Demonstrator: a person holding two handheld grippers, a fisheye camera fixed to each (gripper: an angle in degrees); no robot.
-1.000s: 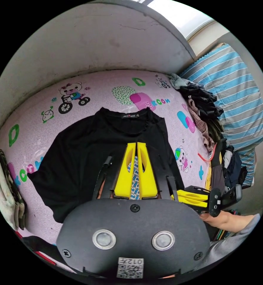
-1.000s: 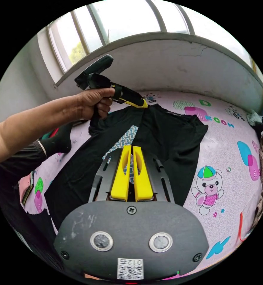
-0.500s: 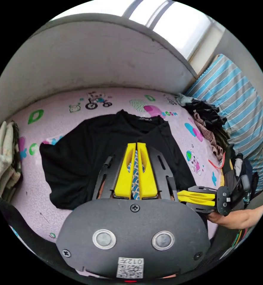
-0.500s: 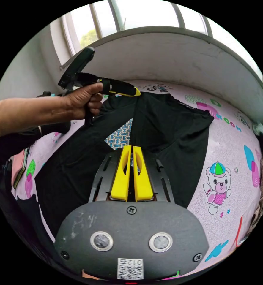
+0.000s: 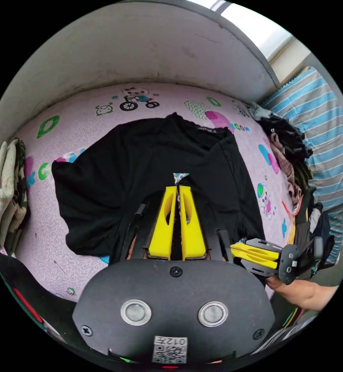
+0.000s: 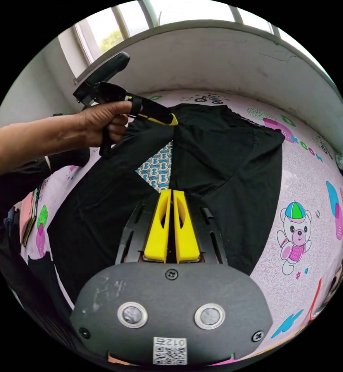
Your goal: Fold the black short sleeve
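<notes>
Folding looked barely started. Shirt (image 5: 148,162) lay spread on the bed (image 5: 82,112), collar toward the wall, one sleeve out flat on the left side, right side already flapped in a bit over the body. Left hand-held gripper (image 5: 176,193) clenched on the lower hem, jaws pinched together with a scrap of patterned blue cloth (image 5: 179,177) peeking past the tips. Right hand-held gripper (image 6: 170,197) likewise clamped on the hem nearer the other edge, same patterned cloth (image 6: 157,168) visible under the lifted black fabric. Hem raised off the bed between the two, so probably mid-way through bringing the bottom up toward the collar. Sleeves not tucked yet, no neat rectangle yet, so most of the job left. Heap of other clothes (image 5: 283,143) sat off to the right by a striped pillow (image 5: 318,116).
</notes>
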